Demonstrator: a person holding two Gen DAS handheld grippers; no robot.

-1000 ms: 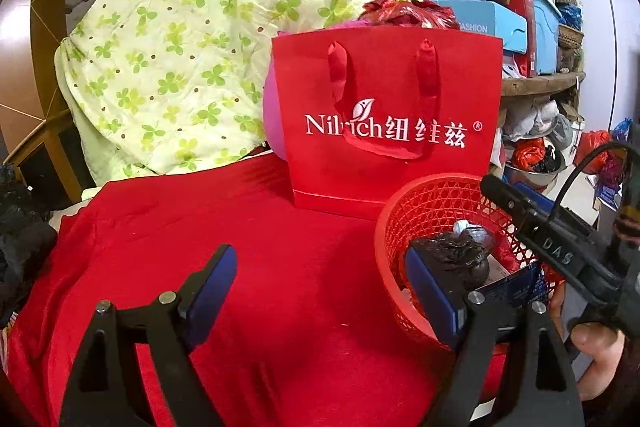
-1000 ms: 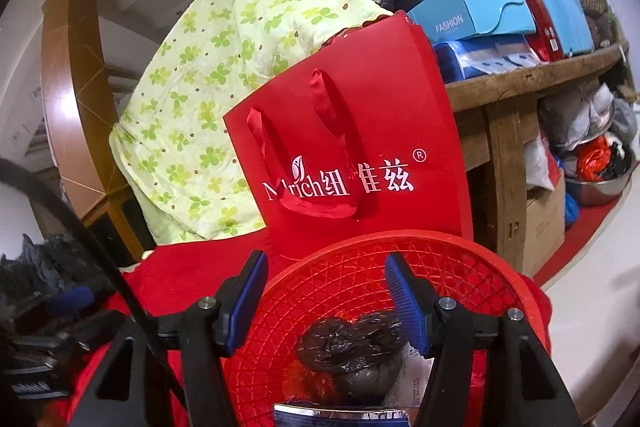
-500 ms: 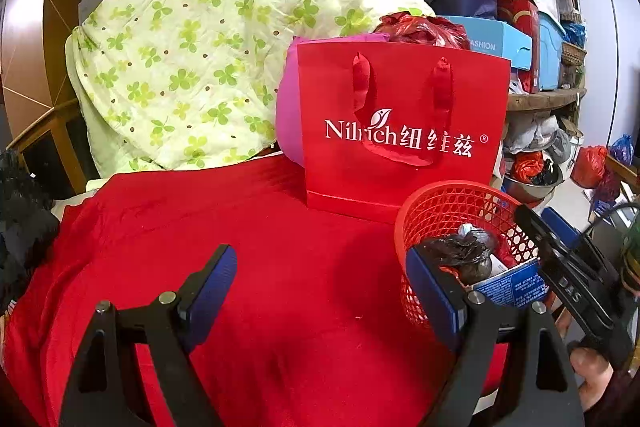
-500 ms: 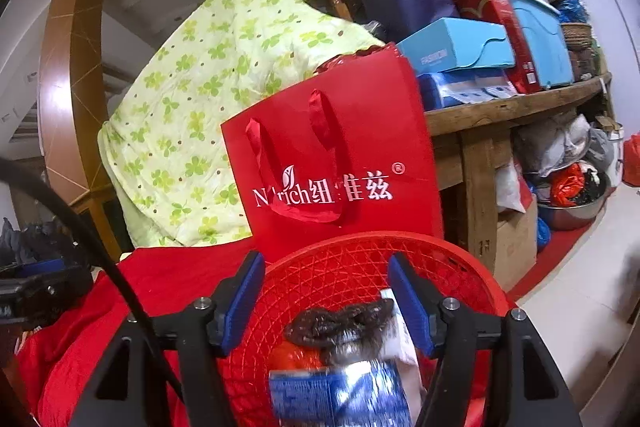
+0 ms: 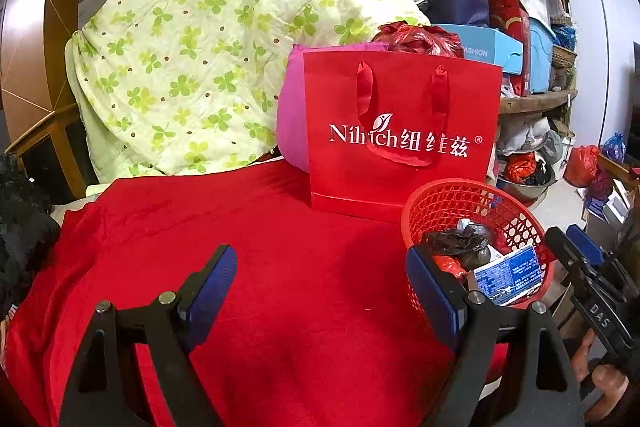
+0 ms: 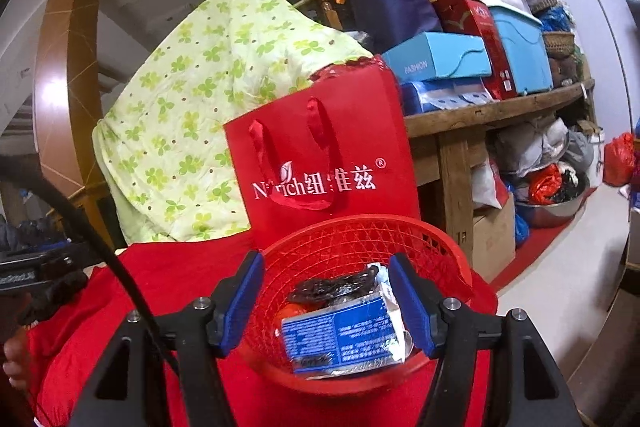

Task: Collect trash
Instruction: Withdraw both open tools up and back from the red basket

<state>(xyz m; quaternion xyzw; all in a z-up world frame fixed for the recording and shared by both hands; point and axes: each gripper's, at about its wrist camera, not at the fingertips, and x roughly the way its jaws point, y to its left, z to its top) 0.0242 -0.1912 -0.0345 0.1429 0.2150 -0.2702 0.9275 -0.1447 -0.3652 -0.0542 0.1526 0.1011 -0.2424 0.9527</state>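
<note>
Left gripper [image 5: 320, 287]: jaws spread, nothing between them, over bare red cloth [image 5: 280, 247]. Red basket [image 6: 360, 239], right of it on the cloth's edge before the red gift bag [image 6: 320, 163]: holds blue carton [image 6: 344, 337] and black bag wad [image 6: 336, 285]. Right gripper [image 6: 326, 303]: released, empty, above the basket; collection step apparently finished, and next is probably a search for remaining trash.

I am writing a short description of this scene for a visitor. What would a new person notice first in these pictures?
First comes the big red paper gift bag with white lettering, standing upright on the red cloth. In front of it sits a red mesh basket holding a blue and white carton and a crumpled black plastic bag. Behind, a green clover-print quilt hangs over a wooden railing.
</note>
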